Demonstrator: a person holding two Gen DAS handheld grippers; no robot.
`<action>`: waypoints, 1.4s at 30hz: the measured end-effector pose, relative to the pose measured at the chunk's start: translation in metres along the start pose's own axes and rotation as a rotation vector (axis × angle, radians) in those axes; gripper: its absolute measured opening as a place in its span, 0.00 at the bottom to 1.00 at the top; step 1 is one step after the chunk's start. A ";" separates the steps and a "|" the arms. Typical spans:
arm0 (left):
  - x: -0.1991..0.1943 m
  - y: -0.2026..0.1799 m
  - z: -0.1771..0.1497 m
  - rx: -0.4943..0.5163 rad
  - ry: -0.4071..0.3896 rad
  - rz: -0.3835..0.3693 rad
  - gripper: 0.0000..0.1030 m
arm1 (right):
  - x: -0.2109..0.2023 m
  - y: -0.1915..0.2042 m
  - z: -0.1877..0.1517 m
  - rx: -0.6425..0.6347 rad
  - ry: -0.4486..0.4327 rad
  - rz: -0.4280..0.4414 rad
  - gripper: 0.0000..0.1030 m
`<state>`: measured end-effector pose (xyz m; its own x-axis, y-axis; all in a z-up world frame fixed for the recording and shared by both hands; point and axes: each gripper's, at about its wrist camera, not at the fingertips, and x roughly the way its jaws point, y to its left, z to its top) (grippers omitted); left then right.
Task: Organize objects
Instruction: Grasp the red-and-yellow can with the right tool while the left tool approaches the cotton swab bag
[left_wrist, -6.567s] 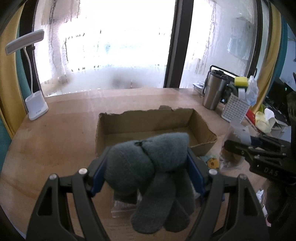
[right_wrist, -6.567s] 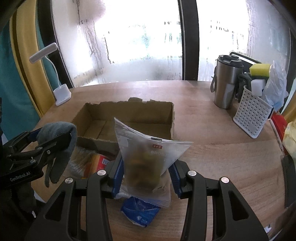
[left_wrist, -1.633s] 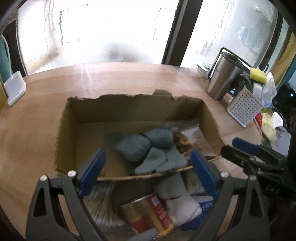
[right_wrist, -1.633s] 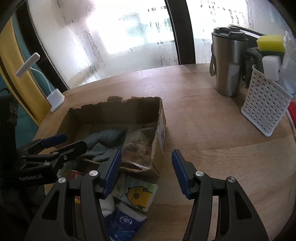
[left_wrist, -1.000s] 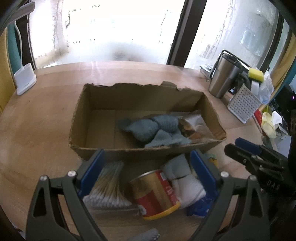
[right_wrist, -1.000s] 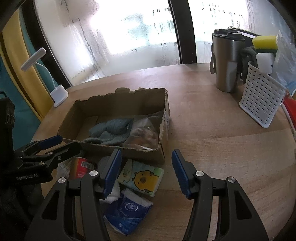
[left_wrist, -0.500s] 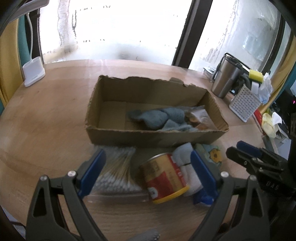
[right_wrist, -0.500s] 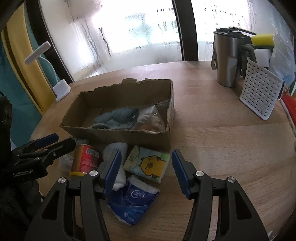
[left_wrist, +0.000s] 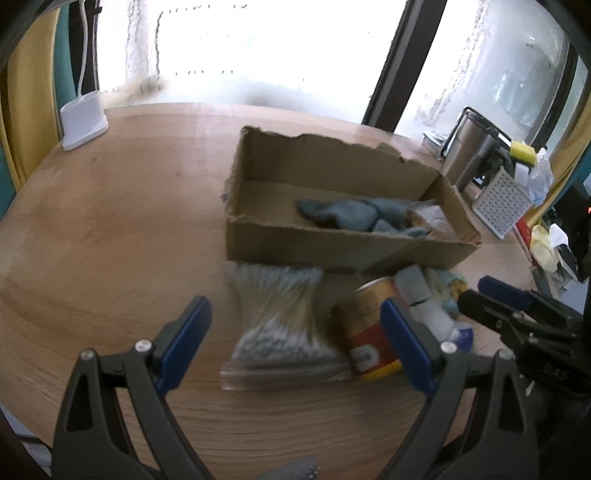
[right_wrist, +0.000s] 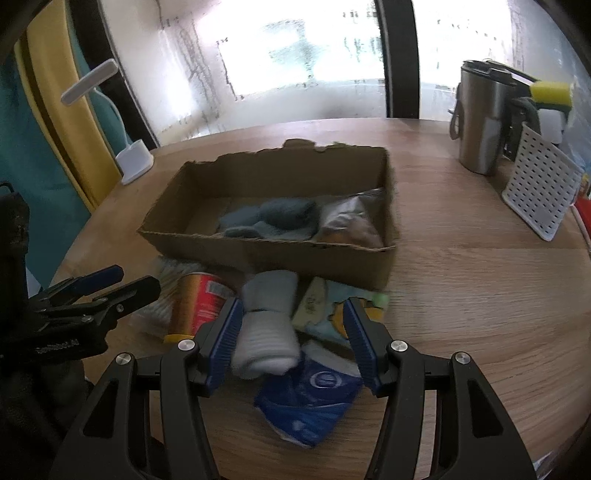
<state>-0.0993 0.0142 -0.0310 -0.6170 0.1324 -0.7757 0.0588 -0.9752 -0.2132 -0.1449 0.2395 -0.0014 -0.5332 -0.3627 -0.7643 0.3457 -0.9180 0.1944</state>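
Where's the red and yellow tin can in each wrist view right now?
Left wrist: the red and yellow tin can lies lower right of centre, partly behind the right blue pad.
Right wrist: it lies lower left of centre.
Shared landmark: the torn brown cardboard box just behind it.

- Brown torn-edged cardboard box (right_wrist: 266, 254): grey-blue knit gloves (right_wrist: 273, 218) inside.
- In front of box: red/yellow metal can (right_wrist: 197, 302), white rolled socks (right_wrist: 267, 332), blue plastic packet (right_wrist: 314, 402).
- Table (right_wrist: 480, 314): light wood grain.
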 end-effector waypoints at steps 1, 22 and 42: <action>0.001 0.003 -0.001 -0.001 0.003 0.001 0.91 | 0.001 0.004 0.000 -0.003 0.004 0.000 0.58; 0.011 0.046 -0.010 -0.037 0.026 0.001 0.91 | 0.032 0.056 0.002 -0.057 0.060 0.010 0.58; 0.024 0.050 -0.009 -0.038 0.058 0.020 0.91 | 0.057 0.067 -0.002 -0.090 0.109 0.067 0.57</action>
<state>-0.1037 -0.0295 -0.0656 -0.5692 0.1236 -0.8129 0.1012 -0.9706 -0.2184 -0.1502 0.1578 -0.0331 -0.4210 -0.3983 -0.8149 0.4478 -0.8726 0.1952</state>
